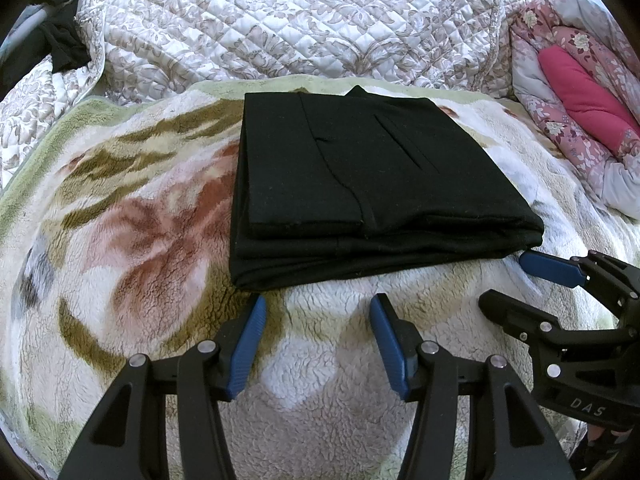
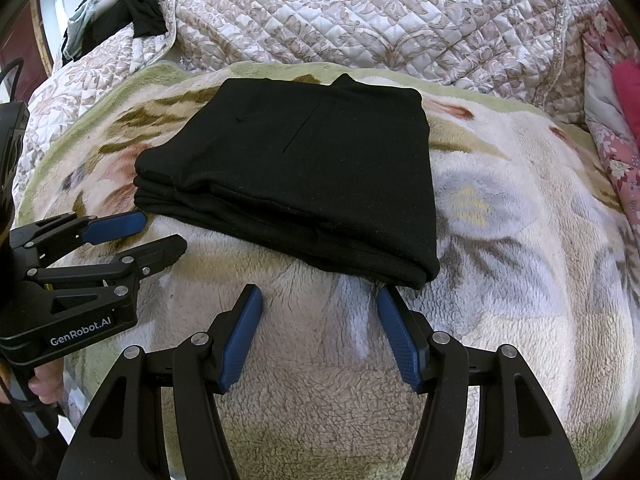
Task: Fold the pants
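Here the black pants (image 1: 360,184) lie folded into a neat, thick stack on a fluffy blanket (image 1: 132,240) with big flower shapes on it. In the left wrist view the stack sits at about twelve o'clock from the left gripper (image 1: 318,340), close to its tips but not touching them. Its two blue fingers (image 1: 248,348) stand apart, with only blanket between them. The right gripper (image 1: 532,280) comes in at three o'clock in that view, and one blue tip sits just beside the near corner of the pants. In the right wrist view the right gripper's own fingers (image 2: 400,344) are apart too and hold nothing, and the stack lies at twelve o'clock from them, with its near corner just above the right finger. The left gripper shows at nine o'clock there, and part of a hand (image 2: 46,384) holds its handle. Behind the blanket, at the top, is a quilted cover (image 1: 280,20). A pink flowery quilt (image 1: 580,92) is bunched up at two o'clock in the left wrist view.
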{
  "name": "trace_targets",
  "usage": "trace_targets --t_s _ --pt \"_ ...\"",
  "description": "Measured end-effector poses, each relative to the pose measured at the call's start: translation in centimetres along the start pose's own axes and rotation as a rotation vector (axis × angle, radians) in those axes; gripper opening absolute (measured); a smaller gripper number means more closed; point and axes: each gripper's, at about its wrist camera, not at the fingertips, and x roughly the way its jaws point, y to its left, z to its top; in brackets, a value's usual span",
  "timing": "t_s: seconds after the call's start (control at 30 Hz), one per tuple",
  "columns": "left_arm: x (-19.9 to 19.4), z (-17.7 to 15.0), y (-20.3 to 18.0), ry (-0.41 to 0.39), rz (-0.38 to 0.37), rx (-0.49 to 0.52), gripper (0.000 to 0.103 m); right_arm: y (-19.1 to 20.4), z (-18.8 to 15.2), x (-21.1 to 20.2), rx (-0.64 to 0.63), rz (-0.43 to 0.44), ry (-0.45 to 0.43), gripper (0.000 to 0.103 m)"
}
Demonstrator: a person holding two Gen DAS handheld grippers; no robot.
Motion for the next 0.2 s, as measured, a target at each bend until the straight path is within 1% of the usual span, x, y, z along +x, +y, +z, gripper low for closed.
trace_targets --t_s 0.2 --pt "0.07 -0.04 0.11 0.000 0.001 -0.001 0.057 -0.18 -0.08 0.05 -0.012 0.004 -0.016 0.062"
